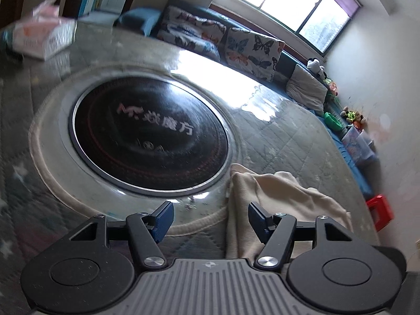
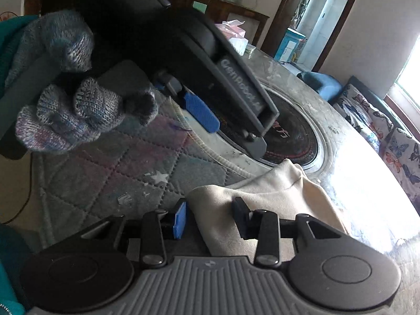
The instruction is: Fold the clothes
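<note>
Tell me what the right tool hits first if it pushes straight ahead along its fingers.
Most likely the cream cloth: it lies between the open fingers of the right tool and stretches ahead of them. Beyond it comes the black round cooktop, though depth is unclear.

Daylight from the large multi-pane window (image 1: 286, 2) is my only clear light source, and it is blown out to white in both views. It throws hard glare across the glossy quilted grey table cover (image 1: 262, 120), washing out its stitching. In my right wrist view, the knitted grey-blue glove (image 2: 68, 110) and the dark body of the other gripper sit in deep shadow. Fisheye bending curves the walls, and I see blur smearing the pink-and-white tissue box (image 1: 44, 36).
</note>
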The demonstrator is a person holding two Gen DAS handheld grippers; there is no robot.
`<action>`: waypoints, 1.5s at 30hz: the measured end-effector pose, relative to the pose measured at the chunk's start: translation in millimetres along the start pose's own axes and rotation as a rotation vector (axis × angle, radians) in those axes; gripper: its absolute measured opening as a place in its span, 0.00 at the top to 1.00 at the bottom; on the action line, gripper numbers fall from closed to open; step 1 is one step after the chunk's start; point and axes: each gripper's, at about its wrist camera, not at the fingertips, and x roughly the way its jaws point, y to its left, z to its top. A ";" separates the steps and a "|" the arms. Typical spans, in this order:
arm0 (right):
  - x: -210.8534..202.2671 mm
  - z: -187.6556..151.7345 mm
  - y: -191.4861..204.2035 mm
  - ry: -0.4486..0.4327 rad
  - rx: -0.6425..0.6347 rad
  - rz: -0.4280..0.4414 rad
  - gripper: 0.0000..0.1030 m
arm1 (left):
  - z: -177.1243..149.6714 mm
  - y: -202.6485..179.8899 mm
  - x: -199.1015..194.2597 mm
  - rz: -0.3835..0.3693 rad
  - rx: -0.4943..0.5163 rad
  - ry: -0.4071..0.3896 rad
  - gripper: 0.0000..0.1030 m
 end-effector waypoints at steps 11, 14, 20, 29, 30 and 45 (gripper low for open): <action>-26.0 -3.1 -40.0 -0.113 0.245 0.043 0.88 | 5.1 -4.0 22.4 -0.079 -0.201 0.073 0.36; -33.8 -5.9 -47.5 -0.144 0.282 0.052 0.89 | 4.5 -10.0 28.0 -0.096 -0.214 0.085 0.36; -40.5 -14.0 -54.6 -0.171 0.317 0.068 0.89 | 1.7 -11.7 39.7 -0.156 -0.279 0.119 0.55; -41.6 -23.9 -58.5 -0.176 0.348 0.082 0.86 | -2.1 6.1 45.5 -0.185 -0.367 0.134 0.82; -44.0 -25.9 -60.8 -0.180 0.362 0.078 0.83 | -2.0 5.4 45.1 -0.183 -0.359 0.132 0.82; -70.4 -134.1 -156.0 -0.077 0.739 -0.336 0.70 | -0.2 -6.3 44.6 -0.141 -0.279 0.123 0.82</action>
